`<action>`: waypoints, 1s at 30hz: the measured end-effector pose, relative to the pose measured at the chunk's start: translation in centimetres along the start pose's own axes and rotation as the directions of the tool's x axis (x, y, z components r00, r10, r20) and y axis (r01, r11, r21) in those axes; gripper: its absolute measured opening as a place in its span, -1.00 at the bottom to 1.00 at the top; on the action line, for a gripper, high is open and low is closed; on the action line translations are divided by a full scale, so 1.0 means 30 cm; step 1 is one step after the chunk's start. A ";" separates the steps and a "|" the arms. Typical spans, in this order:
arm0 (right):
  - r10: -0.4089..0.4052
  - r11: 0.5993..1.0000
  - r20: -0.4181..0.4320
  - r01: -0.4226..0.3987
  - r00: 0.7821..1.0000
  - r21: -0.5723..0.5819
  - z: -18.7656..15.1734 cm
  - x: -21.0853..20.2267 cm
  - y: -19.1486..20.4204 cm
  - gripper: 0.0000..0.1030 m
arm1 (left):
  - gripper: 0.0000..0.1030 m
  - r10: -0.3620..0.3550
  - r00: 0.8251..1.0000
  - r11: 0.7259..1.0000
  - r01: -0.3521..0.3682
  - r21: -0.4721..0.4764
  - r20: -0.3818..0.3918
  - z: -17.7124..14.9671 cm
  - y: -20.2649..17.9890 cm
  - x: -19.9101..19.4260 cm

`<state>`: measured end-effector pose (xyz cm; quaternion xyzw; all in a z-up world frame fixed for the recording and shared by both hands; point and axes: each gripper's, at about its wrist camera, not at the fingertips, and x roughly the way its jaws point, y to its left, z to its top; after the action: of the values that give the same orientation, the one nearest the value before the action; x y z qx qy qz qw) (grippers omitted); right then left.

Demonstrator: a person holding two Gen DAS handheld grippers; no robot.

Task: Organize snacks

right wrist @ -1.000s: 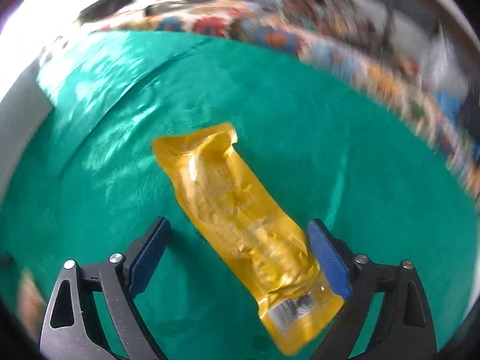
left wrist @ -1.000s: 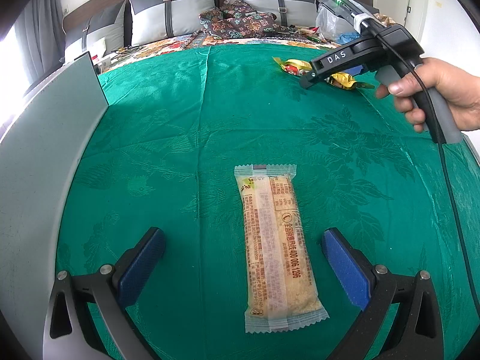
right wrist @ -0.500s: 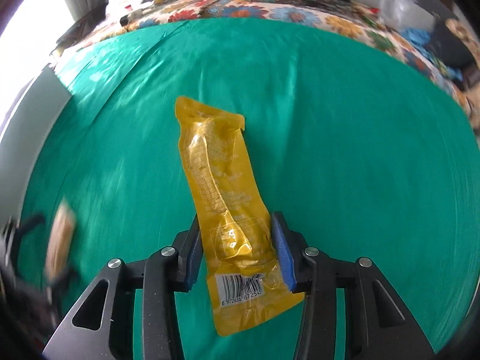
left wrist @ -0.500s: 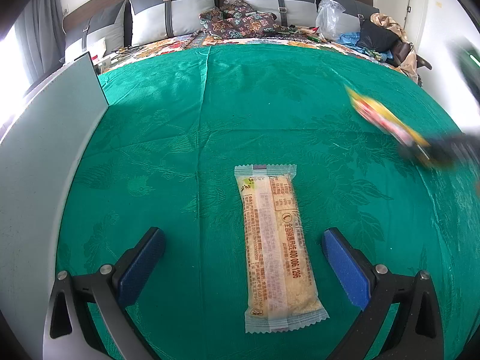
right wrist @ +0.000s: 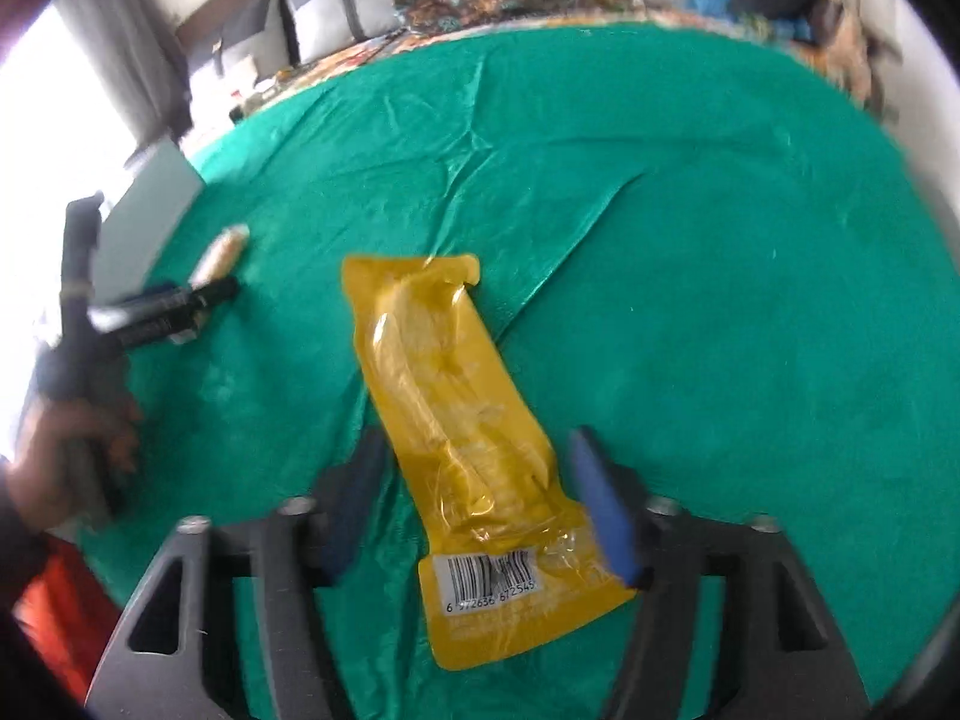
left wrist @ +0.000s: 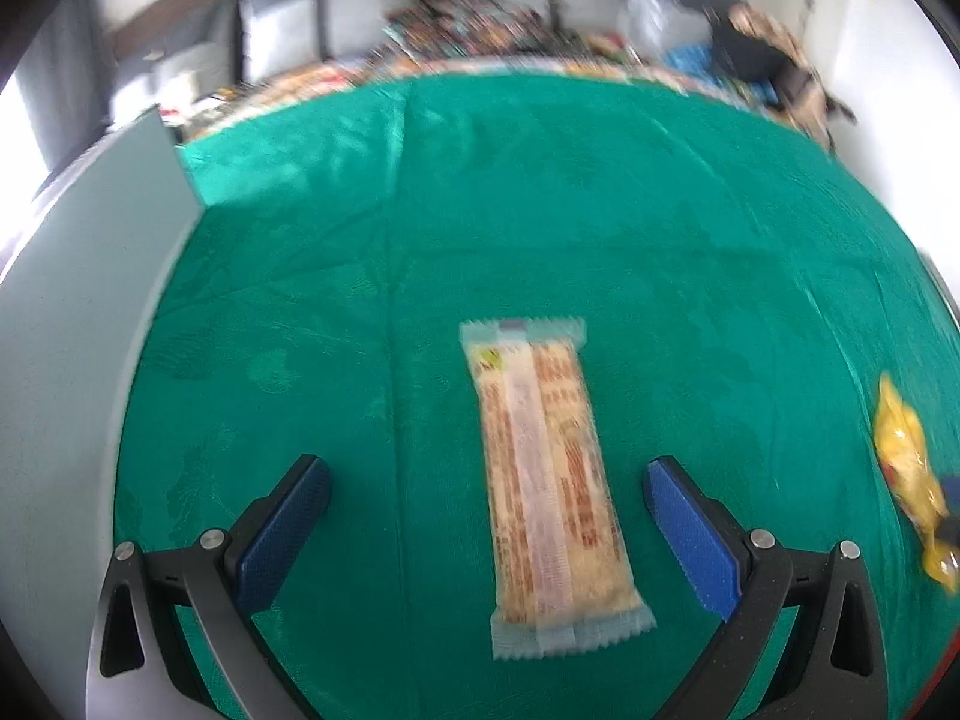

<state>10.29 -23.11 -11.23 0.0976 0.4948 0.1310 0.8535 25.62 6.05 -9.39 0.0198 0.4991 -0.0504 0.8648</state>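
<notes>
A beige snack bar [left wrist: 546,480] in a clear wrapper lies lengthwise on the green cloth [left wrist: 660,228]. My left gripper [left wrist: 486,474] stands open around it, with both blue pads well clear of it. A yellow snack packet [right wrist: 444,372], barcode end nearest the camera, rests on the cloth between the fingers of my right gripper [right wrist: 477,447]. Those jaws are opening and the pads stand just off the packet's sides. In the left wrist view the same yellow packet [left wrist: 906,456] shows at the right edge. The right wrist view catches the left gripper [right wrist: 174,306] and the beige bar [right wrist: 225,249] at far left.
A grey box wall [left wrist: 78,330] runs along the left side of the cloth, also seen as the grey box [right wrist: 153,210]. A hand [right wrist: 72,450] holds the left gripper's grip. Grey cushions and patterned bedding [left wrist: 468,18] lie beyond the cloth's far edge.
The right gripper shut on the yellow packet, carried it across the cloth toward the left gripper's side, and its jaws have now parted. The left gripper and beige bar stayed put.
</notes>
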 end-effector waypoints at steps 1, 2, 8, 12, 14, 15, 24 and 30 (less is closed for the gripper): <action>-0.002 0.999 -0.022 0.002 1.000 0.032 0.008 -0.002 -0.017 0.44 | 1.00 -0.013 0.999 1.000 0.014 0.027 -0.048 0.013 -0.002 0.003; -0.009 0.998 -0.058 0.013 0.998 0.055 0.024 0.001 -0.029 0.44 | 1.00 -0.021 0.996 0.999 0.025 0.047 -0.084 0.021 -0.004 0.005; -0.047 0.992 -0.214 0.021 0.976 -0.123 0.087 0.068 0.077 0.45 | 0.83 -0.019 0.983 0.998 0.031 0.063 -0.180 0.049 -0.037 0.008; -0.135 0.963 -0.211 0.078 0.968 -0.257 0.100 0.113 0.154 0.09 | -0.42 -0.031 0.993 0.997 0.038 0.066 -0.116 0.039 -0.059 -0.048; -0.148 0.964 -0.219 0.092 0.964 -0.248 0.102 0.107 0.149 0.00 | -0.42 -0.084 0.989 0.995 0.089 0.034 -0.123 0.016 -0.047 -0.068; -0.116 0.976 -0.231 0.068 0.966 -0.208 0.101 0.095 0.134 -0.01 | -0.42 -0.111 0.987 0.994 0.113 0.008 -0.117 -0.005 -0.037 -0.084; 0.179 0.974 -0.130 -0.158 0.975 0.161 0.076 -0.030 0.046 -0.01 | -0.42 -0.309 0.949 0.915 0.315 -0.252 0.064 -0.180 0.083 -0.350; 0.404 0.896 -0.060 -0.382 0.913 0.226 0.141 -0.070 0.203 -0.01 | -0.42 -0.316 0.917 0.878 0.380 -0.292 0.244 -0.200 0.221 -0.651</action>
<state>12.20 -18.16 -5.63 0.2777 0.5202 0.2531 0.7669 11.46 14.48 4.38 -0.2222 0.4112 -0.1221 0.8756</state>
